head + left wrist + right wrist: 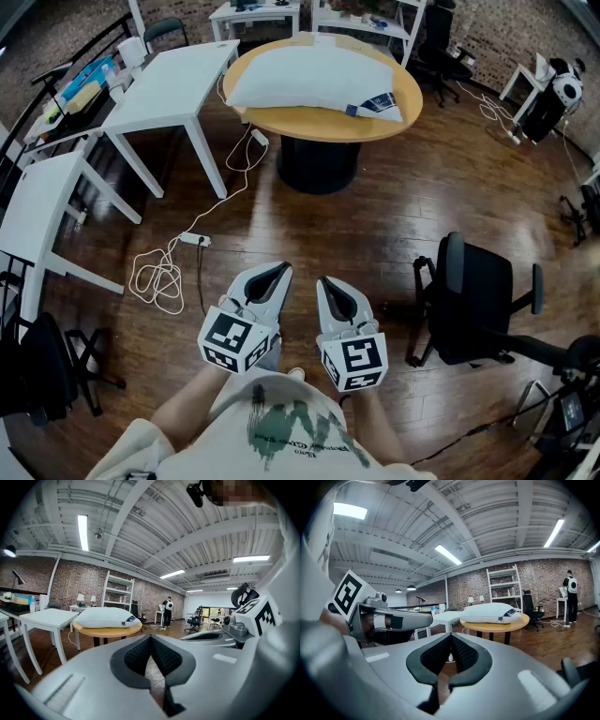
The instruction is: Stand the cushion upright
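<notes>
The plump white fabric cushion [309, 80] lies flat on the round wooden table [319, 128], well ahead of my left hand-held gripper [277, 270] and right hand-held gripper [327, 281], both pressed together and holding nothing.

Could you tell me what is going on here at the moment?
A person holds the left gripper and the right gripper side by side above the floor, both shut and empty. The cushion lies flat on the round table across the room, well clear of both grippers. It has not yet been stood upright.
</notes>
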`<move>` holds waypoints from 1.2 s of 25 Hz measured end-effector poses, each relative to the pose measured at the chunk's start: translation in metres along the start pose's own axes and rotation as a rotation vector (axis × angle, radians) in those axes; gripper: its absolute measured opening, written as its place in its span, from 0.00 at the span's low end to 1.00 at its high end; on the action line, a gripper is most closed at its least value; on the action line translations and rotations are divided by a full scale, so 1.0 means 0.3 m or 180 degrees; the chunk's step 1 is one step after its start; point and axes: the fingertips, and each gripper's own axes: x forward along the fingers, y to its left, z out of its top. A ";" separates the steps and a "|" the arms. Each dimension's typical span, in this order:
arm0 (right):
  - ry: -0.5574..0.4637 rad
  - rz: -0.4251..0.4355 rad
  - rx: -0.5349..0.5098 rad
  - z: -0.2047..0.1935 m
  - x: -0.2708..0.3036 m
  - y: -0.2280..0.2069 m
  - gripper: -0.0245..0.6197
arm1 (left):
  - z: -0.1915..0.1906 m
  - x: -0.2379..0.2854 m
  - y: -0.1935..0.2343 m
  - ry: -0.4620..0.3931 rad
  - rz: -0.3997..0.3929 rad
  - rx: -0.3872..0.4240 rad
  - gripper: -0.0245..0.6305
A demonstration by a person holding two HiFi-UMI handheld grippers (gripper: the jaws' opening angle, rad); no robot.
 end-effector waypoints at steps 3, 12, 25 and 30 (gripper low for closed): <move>0.0021 -0.0031 -0.0002 0.013 0.099 -0.040 0.04 | 0.018 0.078 0.074 -0.0022 -0.0003 -0.0038 0.04; 0.0120 -0.0083 -0.0038 0.115 0.448 -0.127 0.04 | 0.071 0.268 0.370 0.0043 -0.0007 -0.0205 0.04; 0.0220 -0.0280 -0.0100 0.235 0.803 -0.196 0.04 | 0.179 0.490 0.676 -0.0009 -0.0291 -0.0401 0.04; 0.0238 -0.0402 -0.0114 0.264 0.872 -0.225 0.04 | 0.189 0.547 0.748 -0.0022 -0.0404 -0.0480 0.04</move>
